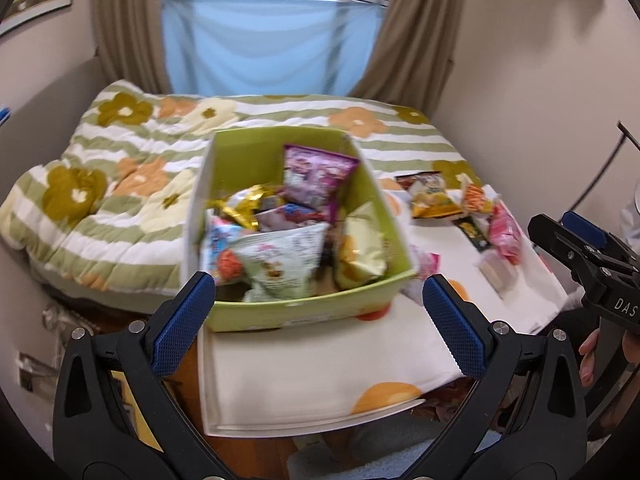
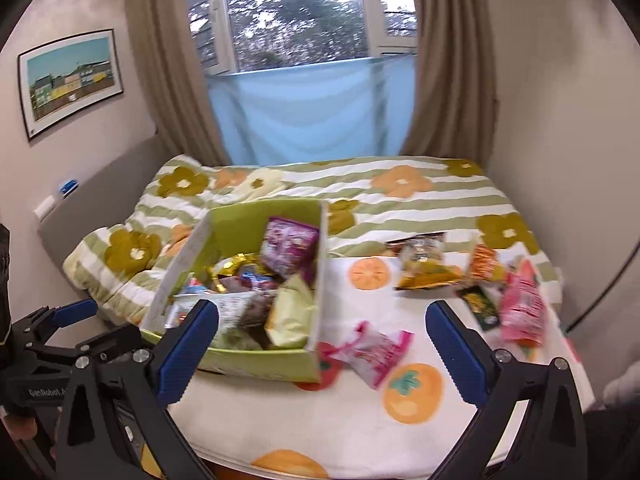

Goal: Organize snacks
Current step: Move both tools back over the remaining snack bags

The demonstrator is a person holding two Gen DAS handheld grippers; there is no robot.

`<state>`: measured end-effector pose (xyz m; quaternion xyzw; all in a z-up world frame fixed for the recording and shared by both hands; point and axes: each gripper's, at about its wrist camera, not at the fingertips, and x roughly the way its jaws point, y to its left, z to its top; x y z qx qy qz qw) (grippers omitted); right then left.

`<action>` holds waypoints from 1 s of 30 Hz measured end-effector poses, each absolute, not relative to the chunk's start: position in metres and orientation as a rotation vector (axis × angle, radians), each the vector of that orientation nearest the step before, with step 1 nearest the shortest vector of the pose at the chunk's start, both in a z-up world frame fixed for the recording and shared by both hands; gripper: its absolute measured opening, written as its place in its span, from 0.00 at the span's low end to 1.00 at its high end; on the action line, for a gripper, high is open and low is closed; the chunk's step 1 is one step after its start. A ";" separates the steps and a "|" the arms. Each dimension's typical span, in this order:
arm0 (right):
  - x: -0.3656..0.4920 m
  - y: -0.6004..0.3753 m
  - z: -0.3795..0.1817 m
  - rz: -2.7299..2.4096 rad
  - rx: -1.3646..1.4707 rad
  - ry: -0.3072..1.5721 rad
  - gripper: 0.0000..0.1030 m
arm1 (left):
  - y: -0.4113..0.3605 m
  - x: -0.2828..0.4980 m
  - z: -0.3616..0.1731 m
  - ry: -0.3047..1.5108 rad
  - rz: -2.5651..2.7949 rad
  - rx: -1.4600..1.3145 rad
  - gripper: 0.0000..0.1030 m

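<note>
Green box (image 1: pixel 304 312) full of snacks sits near the front-left edge of the table (image 2: pixel 320 420). Loose packets (image 2: pixel 520 308) crowd its right edge. Left gripper (image 1: pixel 320 312) and right gripper (image 2: pixel 322 344) both gape empty over bare cloth.

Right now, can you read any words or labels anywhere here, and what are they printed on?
"DAS": on the right gripper, cut off by the picture's edge.
"GenRobot": on the left gripper, the rest hidden.
Snack packets in the green box and on the cloth: print too blurred.

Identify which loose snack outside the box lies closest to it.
The pink-and-white packet by the green box's front right corner. The other loose snacks lie in a cluster farther right.
</note>
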<state>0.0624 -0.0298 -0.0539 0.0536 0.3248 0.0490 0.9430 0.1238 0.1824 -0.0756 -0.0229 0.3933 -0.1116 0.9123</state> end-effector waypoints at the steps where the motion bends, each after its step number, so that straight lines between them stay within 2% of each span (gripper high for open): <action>1: 0.058 -0.038 -0.054 0.083 0.108 0.657 1.00 | 0.175 0.124 -0.076 0.810 -0.241 -0.041 1.00; 9: 0.040 -0.109 -0.057 0.017 0.119 0.643 1.00 | 0.094 0.131 -0.080 0.821 -0.305 -0.005 1.00; 17: 0.046 -0.190 -0.074 0.005 0.087 0.691 1.00 | 0.006 0.148 -0.109 0.835 -0.256 0.045 1.00; 30: 0.084 -0.273 -0.155 0.068 0.030 0.848 1.00 | -0.068 0.178 -0.205 0.846 -0.052 0.209 1.00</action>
